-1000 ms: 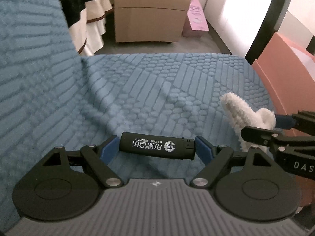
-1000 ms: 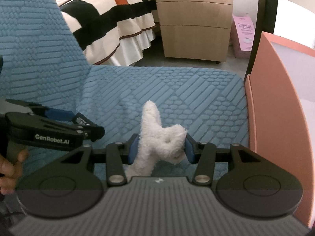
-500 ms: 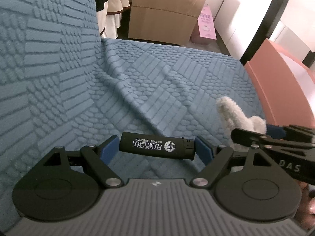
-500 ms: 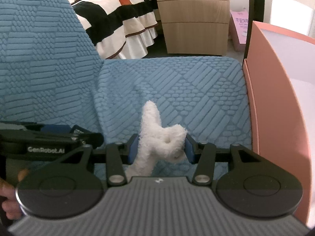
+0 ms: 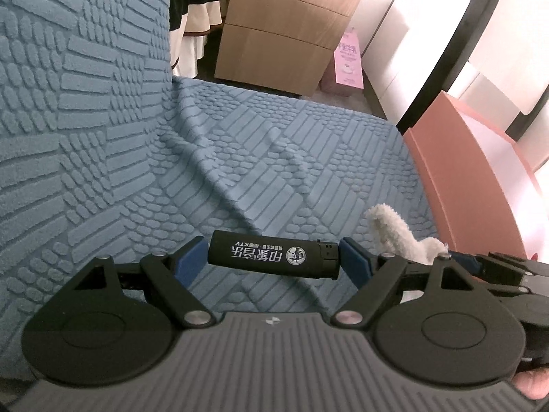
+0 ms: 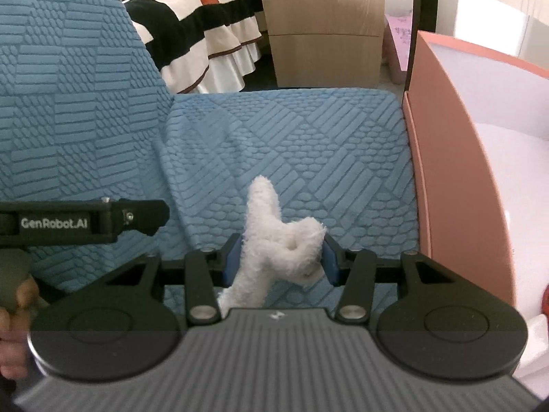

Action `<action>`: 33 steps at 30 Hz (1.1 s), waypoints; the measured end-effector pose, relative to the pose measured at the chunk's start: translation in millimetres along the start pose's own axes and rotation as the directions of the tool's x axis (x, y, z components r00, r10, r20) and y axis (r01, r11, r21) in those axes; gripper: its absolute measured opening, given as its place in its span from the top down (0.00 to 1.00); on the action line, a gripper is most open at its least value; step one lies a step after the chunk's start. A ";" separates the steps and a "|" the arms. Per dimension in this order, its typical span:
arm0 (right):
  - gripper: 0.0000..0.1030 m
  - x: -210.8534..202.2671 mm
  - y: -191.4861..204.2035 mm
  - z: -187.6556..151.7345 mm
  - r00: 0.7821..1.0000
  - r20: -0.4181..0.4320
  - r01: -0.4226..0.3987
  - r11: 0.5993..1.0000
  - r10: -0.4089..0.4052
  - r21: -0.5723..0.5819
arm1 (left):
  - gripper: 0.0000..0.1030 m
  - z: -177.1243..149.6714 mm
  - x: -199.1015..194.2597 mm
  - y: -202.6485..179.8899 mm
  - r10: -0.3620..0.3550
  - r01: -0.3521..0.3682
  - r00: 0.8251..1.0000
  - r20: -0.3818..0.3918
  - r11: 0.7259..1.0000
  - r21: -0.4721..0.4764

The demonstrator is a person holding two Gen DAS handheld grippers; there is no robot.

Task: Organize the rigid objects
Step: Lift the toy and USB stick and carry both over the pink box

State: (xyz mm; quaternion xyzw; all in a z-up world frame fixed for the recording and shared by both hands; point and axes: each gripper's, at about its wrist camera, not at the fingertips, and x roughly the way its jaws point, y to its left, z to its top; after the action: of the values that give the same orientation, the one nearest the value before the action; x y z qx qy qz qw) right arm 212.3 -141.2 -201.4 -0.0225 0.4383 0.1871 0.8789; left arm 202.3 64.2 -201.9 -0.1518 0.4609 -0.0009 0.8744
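My left gripper [image 5: 274, 257] is shut on a black lighter [image 5: 274, 254] with white print, held crosswise between the blue pads above the blue textured sofa seat [image 5: 291, 158]. My right gripper [image 6: 278, 257] is shut on a white fluffy plush piece [image 6: 274, 237], held above the same seat [image 6: 308, 144]. The plush [image 5: 391, 226] and the right gripper also show at the right of the left wrist view. The left gripper shows as a black bar [image 6: 92, 221] at the left of the right wrist view.
A pink box [image 6: 446, 158] with a white inside stands against the sofa's right edge; it also shows in the left wrist view [image 5: 473, 178]. The sofa backrest [image 5: 68, 103] rises on the left. A wooden drawer cabinet [image 6: 322, 24] and a striped bed [image 6: 199, 17] stand beyond.
Both grippers have risen and tilted, so more of the seat and backrest shows. The pink box's inside has come into the right wrist view. Both grips are unchanged.
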 end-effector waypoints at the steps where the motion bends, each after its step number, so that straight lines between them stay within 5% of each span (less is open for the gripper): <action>1: 0.51 -1.0 0.5 -0.6 1.000 -0.001 0.003 1.000 -0.003 -0.004 | 0.16 0.4 0.2 0.3 -0.005 0.005 1.000 0.000 1.000 0.000; 18: 0.51 -26.9 1.5 10.7 1.000 0.017 -0.021 1.000 0.021 -0.001 | 0.16 11.6 -17.3 -8.9 -0.039 0.039 0.999 0.033 0.999 0.015; 33: 0.50 -73.7 -39.4 41.8 0.996 0.085 -0.002 1.000 0.002 0.009 | 0.16 32.4 -34.5 -70.4 -0.093 0.085 0.993 0.078 0.991 0.104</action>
State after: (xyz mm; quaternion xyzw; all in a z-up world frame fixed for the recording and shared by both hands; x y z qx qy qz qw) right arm 217.7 -192.0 -123.2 -0.0099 0.4014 0.1867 0.8966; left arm 218.3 10.5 -138.1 -0.1279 0.4163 -0.0567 0.8984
